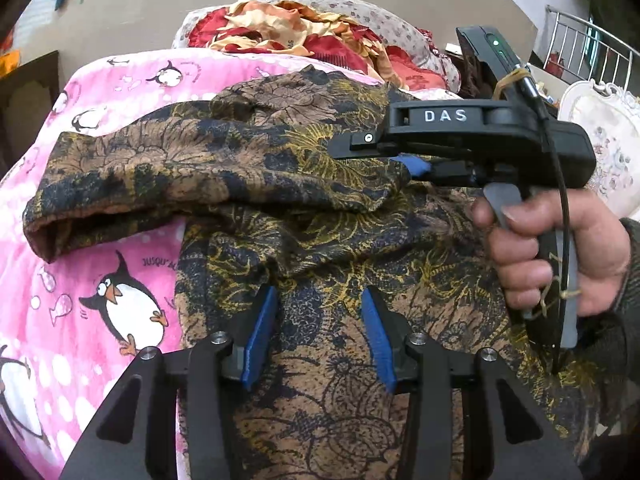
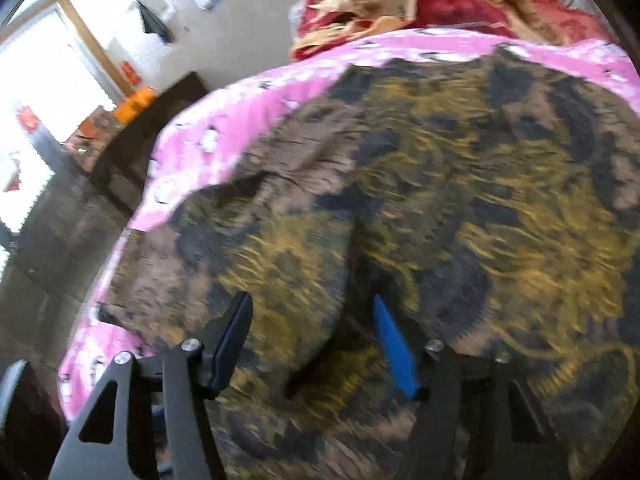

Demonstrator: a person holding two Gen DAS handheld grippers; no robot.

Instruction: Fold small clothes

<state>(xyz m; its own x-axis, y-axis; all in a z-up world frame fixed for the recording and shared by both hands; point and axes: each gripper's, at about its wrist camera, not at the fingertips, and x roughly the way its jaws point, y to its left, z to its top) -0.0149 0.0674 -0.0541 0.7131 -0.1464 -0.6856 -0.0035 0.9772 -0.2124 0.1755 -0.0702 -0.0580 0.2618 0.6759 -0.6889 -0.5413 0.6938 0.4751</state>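
A brown, black and yellow patterned garment (image 1: 320, 208) lies spread on a pink penguin blanket (image 1: 120, 264). One part of it is folded across the top toward the left. My left gripper (image 1: 319, 320) hovers low over the garment's near part, jaws apart, with flat cloth under them and nothing pinched. In the left wrist view my right gripper (image 1: 404, 164), held by a hand (image 1: 556, 248), comes in from the right, and the folded cloth bunches at its blue pad. The right wrist view is blurred. There my right gripper (image 2: 316, 320) has garment (image 2: 440, 184) cloth bulging between its fingers.
A heap of red and cream bedding (image 1: 304, 36) lies beyond the blanket. A white ornate chair (image 1: 604, 140) and a metal railing (image 1: 592, 48) stand at the right. Dark furniture (image 2: 152, 140) and a bright doorway (image 2: 48, 80) are off the bed's left side.
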